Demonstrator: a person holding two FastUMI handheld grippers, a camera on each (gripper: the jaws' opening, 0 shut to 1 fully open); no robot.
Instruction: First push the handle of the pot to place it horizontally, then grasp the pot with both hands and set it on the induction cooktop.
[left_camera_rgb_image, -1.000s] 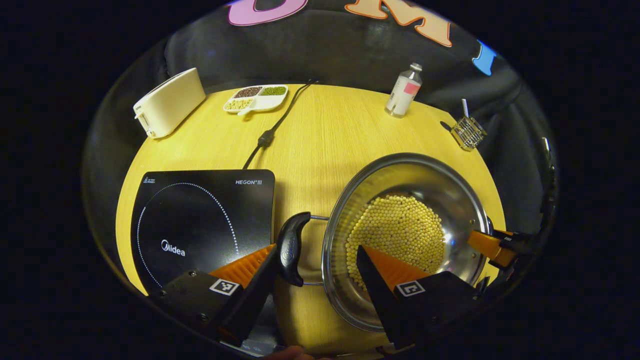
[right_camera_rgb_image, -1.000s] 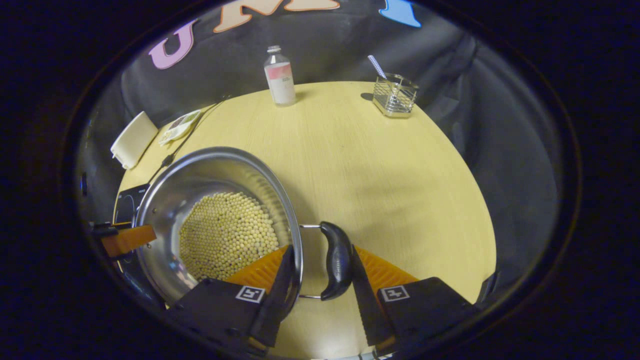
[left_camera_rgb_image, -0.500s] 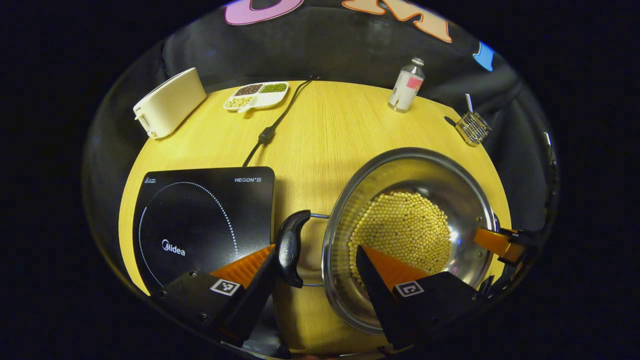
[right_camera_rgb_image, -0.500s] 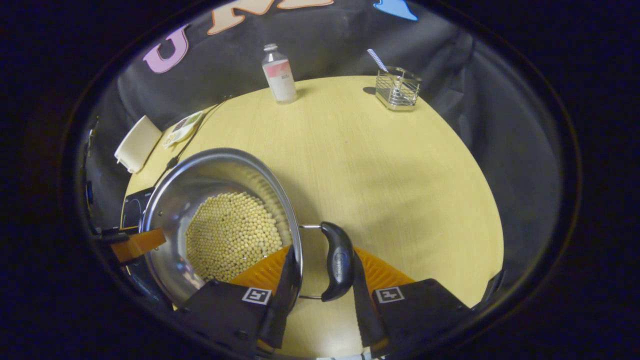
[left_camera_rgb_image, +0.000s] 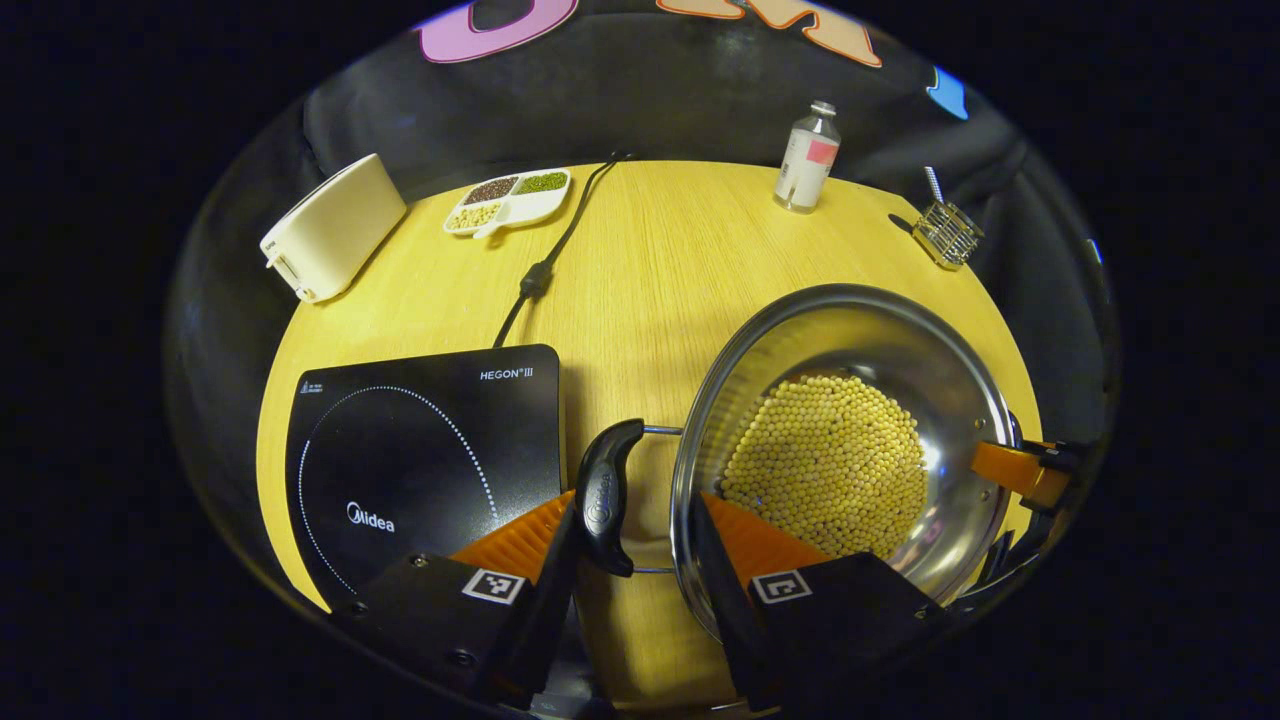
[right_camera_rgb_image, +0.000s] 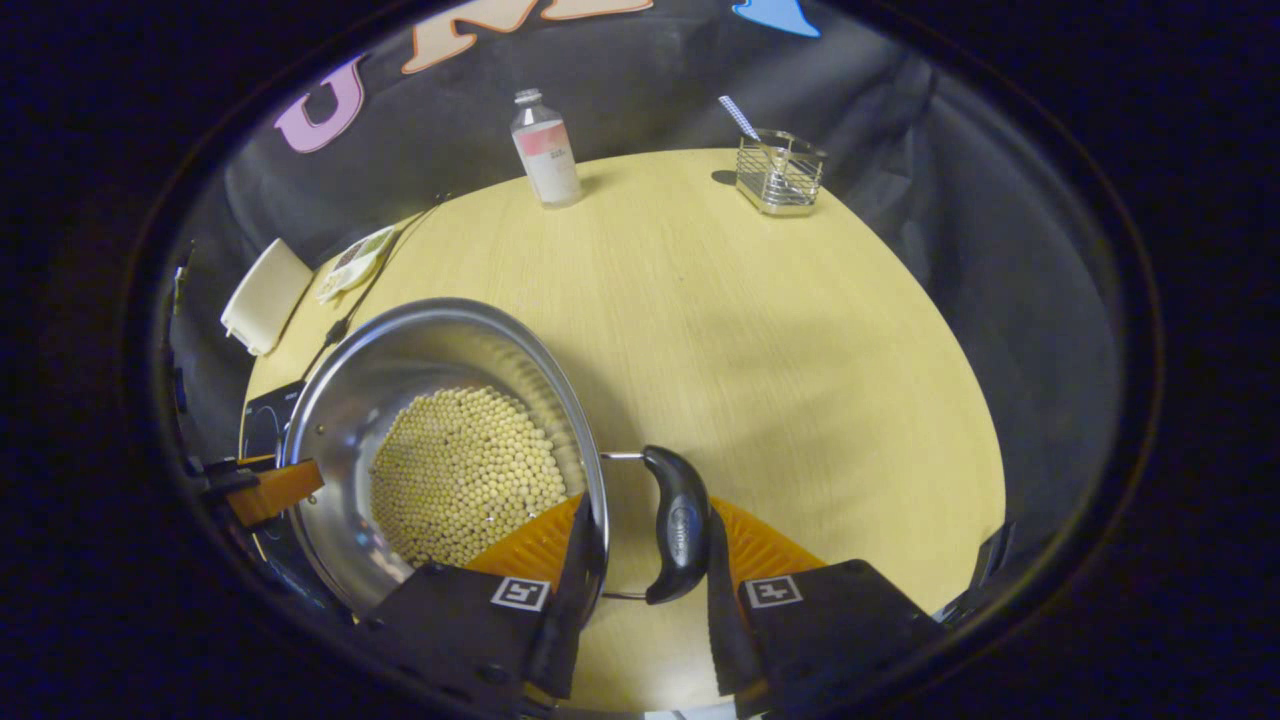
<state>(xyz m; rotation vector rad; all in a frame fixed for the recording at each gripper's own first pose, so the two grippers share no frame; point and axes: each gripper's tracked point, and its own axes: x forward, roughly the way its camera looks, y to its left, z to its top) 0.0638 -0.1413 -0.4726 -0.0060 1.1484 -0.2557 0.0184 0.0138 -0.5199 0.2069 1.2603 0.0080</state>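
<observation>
Pot (left_camera_rgb_image: 850, 440) of beans stands on the tabletop (left_camera_rgb_image: 640, 260) just right of the cooktop (left_camera_rgb_image: 420, 450). Left claw (left_camera_rgb_image: 645, 545) straddles the left handle (left_camera_rgb_image: 605, 495), not visibly clamped; right claw (right_camera_rgb_image: 645, 545) likewise at the right handle (right_camera_rgb_image: 680, 520). Judgement: both should close firmly, then lift level and together to avoid spilling

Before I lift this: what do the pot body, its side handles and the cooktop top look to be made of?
Pot: polished metal, probably stainless steel, judging by its mirror-like wall. Handle: glossy dark grip, likely plastic, on a thin metal wire loop. Induction cooktop: smooth black panel, glass or ceramic by its sheen; I can't tell which.
</observation>
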